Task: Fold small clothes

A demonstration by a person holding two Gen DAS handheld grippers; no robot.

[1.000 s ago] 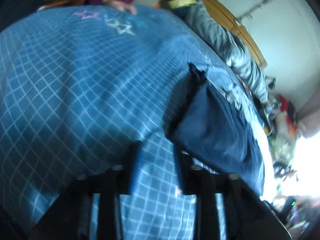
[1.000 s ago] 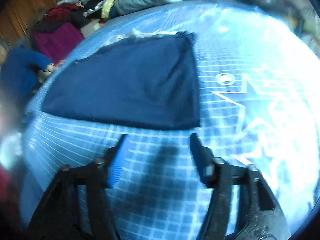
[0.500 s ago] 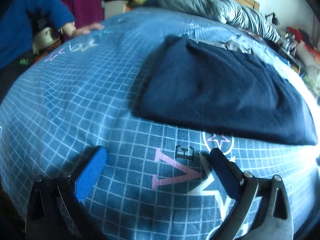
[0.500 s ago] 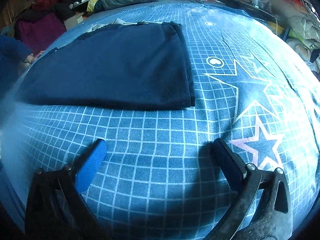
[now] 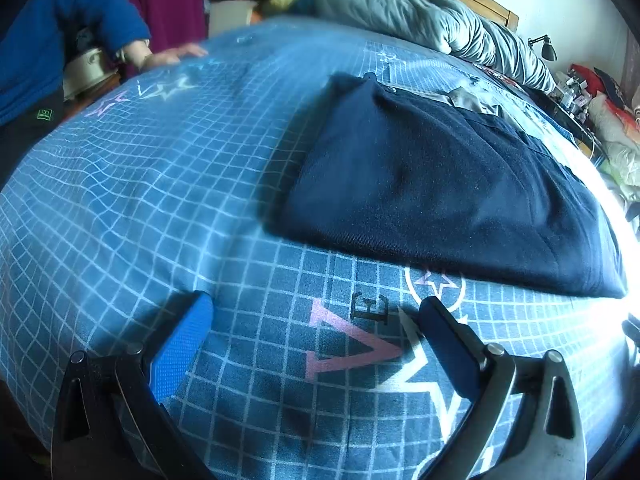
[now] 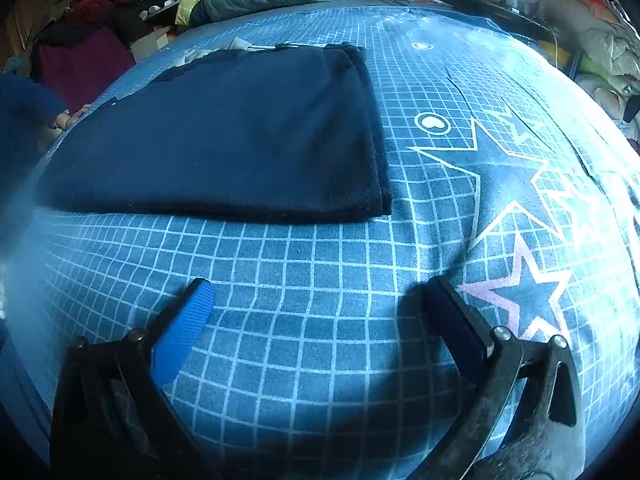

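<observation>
Folded navy knit garment (image 5: 448, 188) laid ahead of both spread, empty grippers, left gripper (image 5: 314, 312), right gripper (image 6: 320, 294), bare blue grid-printed bedspread (image 6: 304, 280) seen between fingers and the garment's near edge

We see strong daylight entering from the right in both views. In the left wrist view it burns the right edge of the bed cover (image 5: 168, 184) to pure white glare. In the right wrist view the stars at the far right wash out pale, and a hazy smear veils the left edge. The right gripper (image 6: 316, 292) casts soft dark shadows on the near cover. The folded navy garment (image 5: 460, 184) reads nearly black, with little detail. Fisheye distortion bulges the grid lines outward, and the corners fall to black vignette. The far clutter is soft and blurred.
</observation>
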